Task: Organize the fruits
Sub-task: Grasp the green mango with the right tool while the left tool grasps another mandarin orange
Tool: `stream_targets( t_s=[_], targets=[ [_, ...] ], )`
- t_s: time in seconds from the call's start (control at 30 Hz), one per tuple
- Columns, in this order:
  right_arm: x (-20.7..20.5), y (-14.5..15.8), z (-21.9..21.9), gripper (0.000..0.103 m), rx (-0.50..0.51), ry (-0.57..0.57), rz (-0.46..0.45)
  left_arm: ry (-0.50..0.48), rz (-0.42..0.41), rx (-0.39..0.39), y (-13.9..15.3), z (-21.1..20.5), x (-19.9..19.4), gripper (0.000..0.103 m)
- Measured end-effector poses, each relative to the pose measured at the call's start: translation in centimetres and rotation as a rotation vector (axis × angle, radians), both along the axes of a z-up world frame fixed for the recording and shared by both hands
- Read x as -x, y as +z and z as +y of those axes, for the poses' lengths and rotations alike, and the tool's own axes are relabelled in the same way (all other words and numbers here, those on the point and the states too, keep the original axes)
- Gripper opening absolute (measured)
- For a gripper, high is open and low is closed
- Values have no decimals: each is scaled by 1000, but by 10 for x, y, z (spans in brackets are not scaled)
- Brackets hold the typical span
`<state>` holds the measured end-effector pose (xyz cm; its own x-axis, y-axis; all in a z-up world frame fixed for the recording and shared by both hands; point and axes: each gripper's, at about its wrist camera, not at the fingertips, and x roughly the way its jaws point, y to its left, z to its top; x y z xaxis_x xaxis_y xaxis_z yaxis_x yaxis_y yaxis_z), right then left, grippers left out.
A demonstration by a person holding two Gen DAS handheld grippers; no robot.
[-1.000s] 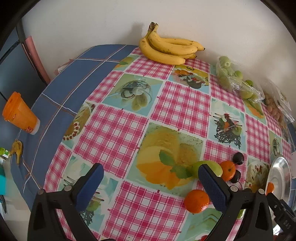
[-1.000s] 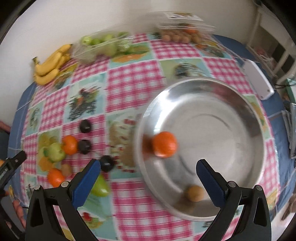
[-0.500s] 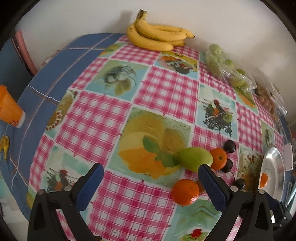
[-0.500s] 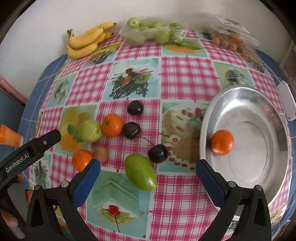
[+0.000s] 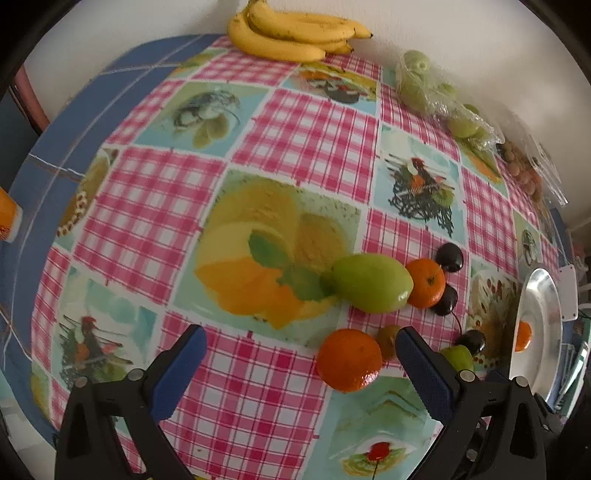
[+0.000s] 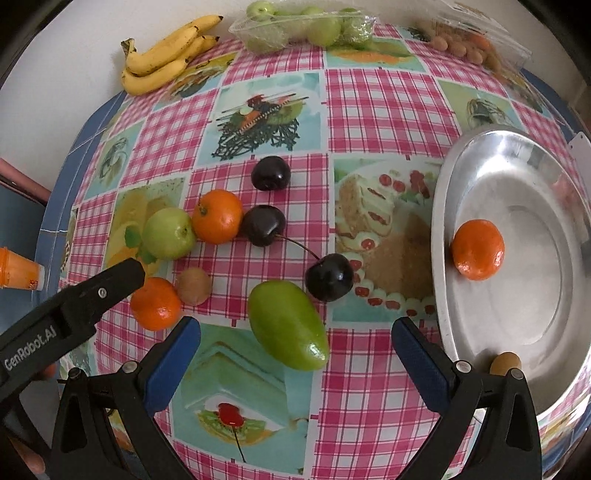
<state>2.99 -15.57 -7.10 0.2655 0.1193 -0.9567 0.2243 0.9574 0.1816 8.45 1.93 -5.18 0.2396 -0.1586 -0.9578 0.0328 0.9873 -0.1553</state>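
Loose fruit lies on the checked tablecloth: a green mango, a green apple, two tangerines, a small brown fruit and three dark cherries. A steel bowl at the right holds a tangerine and a small brown fruit. My right gripper is open, just before the mango. My left gripper is open and empty, left of the near tangerine; its finger shows in the right wrist view.
Bananas, a bag of green apples and a pack of small brown fruit lie along the back wall. An orange cup stands off the table's left edge.
My right gripper has swung left from over the bowl to the loose fruit, closing on the mango. My left gripper has moved forward and right toward the fruit cluster.
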Motion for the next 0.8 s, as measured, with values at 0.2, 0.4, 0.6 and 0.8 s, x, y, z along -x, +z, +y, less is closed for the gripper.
stream_targets(
  t_s=[0.2,0.4,0.6,0.8],
  targets=[
    [1,-6,3,94,9,18,1,4,19,16,-4,0,2,101],
    [-2,-10,7,65,6,31,1,-36,50,67,-6,-8,3,81],
    [-6,-10,9,43,1,34,3,-64,66,88,-9,-15,3,54],
    [-1,-8,5,43,2,41,2,-85,63,96,-11,-25,2,43]
  ],
)
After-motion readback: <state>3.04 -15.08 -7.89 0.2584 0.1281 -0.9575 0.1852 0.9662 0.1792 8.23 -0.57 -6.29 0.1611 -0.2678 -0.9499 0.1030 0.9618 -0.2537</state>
